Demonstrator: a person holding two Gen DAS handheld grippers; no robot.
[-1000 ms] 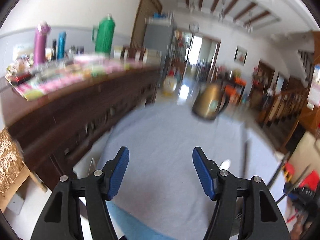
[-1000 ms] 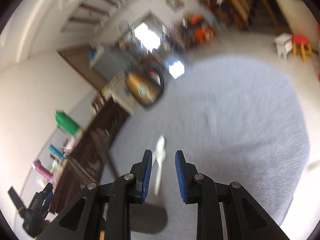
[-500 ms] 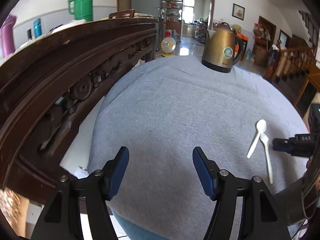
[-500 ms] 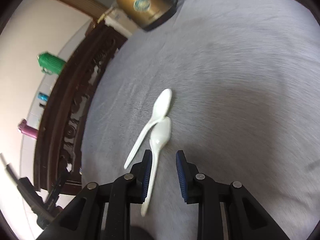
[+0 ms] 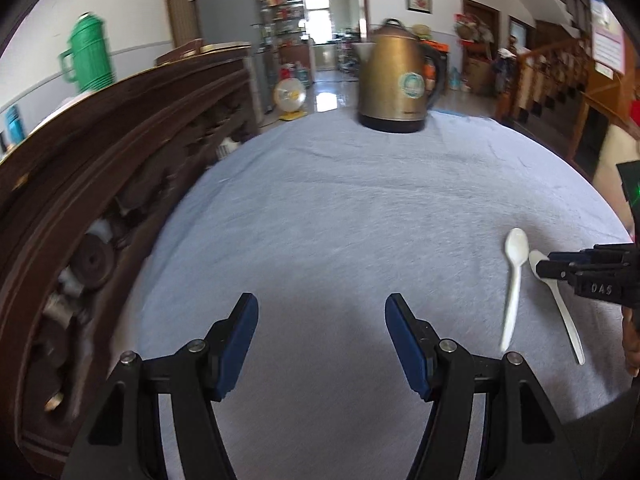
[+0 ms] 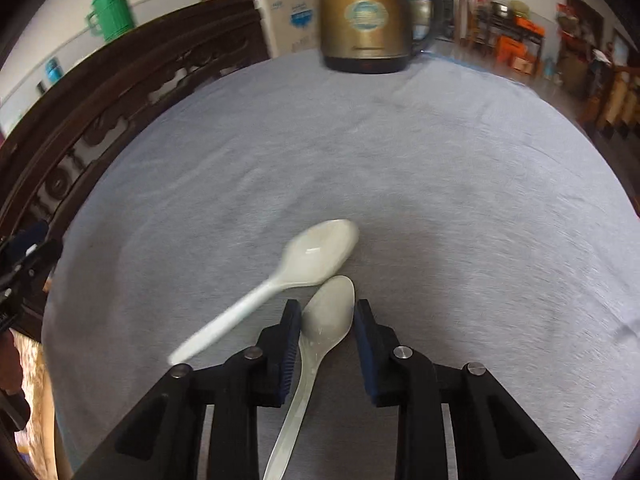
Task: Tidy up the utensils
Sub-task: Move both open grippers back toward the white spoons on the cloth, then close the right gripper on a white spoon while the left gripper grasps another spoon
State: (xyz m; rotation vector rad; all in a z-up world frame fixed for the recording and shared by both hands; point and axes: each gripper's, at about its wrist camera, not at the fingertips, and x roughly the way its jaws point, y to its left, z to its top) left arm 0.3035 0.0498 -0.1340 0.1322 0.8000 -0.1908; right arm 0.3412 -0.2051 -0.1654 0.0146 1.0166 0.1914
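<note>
Two white plastic spoons lie on the grey-blue cloth [image 6: 440, 168] of the table, their bowls touching and their handles splayed apart, and that pair is what the job turns on. A second back both cameras were swinging across the ceiling and walls in a blur; now both point down at the table and the view has steadied, with the gold kettle [image 6: 366, 16] standing at the far edge. The right gripper [image 6: 325, 322] has come down over the nearer spoon [image 6: 330, 316], so that the bowl sits between the blue pads, where half a second ago only the handle ran beside the left-hand finger. Its jaws stand narrowly apart and I see a sliver of gap on each side of the bowl, so I would call it open around the spoon and not yet pinching it. The other spoon [image 6: 316, 254] lies just beyond, handle angled off to the left. The left gripper [image 5: 322, 326] has swung in too, but hangs wide open over bare cloth with nothing between its pads, well to the left of the spoons [image 5: 516, 248]. To my eye the reaching is over and the first pick-up is about to begin; a pinch across that rounded bowl could slip, and may nudge the neighbour.
</note>
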